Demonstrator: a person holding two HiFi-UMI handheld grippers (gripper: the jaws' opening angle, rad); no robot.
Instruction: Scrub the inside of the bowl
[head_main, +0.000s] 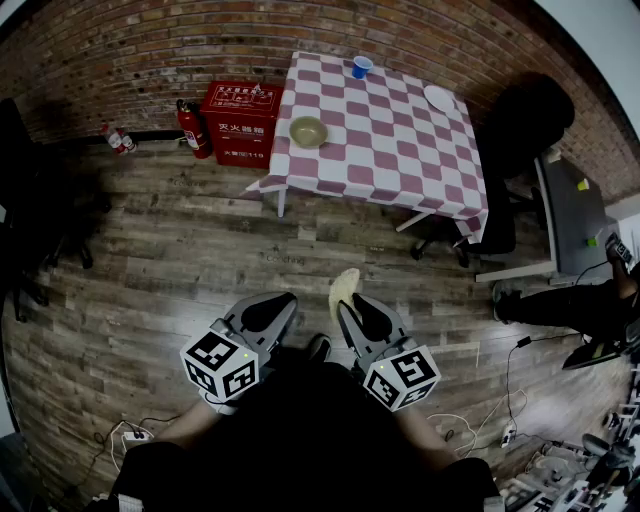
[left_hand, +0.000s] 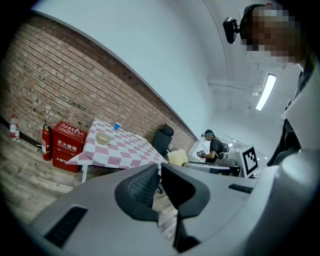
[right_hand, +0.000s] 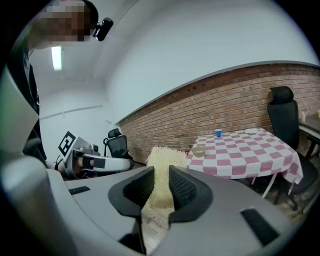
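Observation:
A tan bowl (head_main: 308, 131) stands near the left edge of the pink-and-white checked table (head_main: 400, 150), far ahead of me; it also shows as a small bowl (left_hand: 103, 139) and small bowl (right_hand: 199, 151) in the gripper views. My right gripper (head_main: 349, 303) is shut on a pale yellow scrub pad (head_main: 344, 287), which sticks up between the jaws as a fibrous pad (right_hand: 162, 167). My left gripper (head_main: 284, 302) is held beside it, low over the wooden floor, with its jaws together and nothing in them. Both grippers are well short of the table.
A blue cup (head_main: 362, 67) and a white plate (head_main: 438, 97) sit at the table's far side. A red fire-equipment box (head_main: 238, 122) and an extinguisher (head_main: 193, 128) stand left of the table. A black office chair (head_main: 525, 120) and a grey desk (head_main: 575, 215) are at the right. Cables (head_main: 505, 425) lie on the floor.

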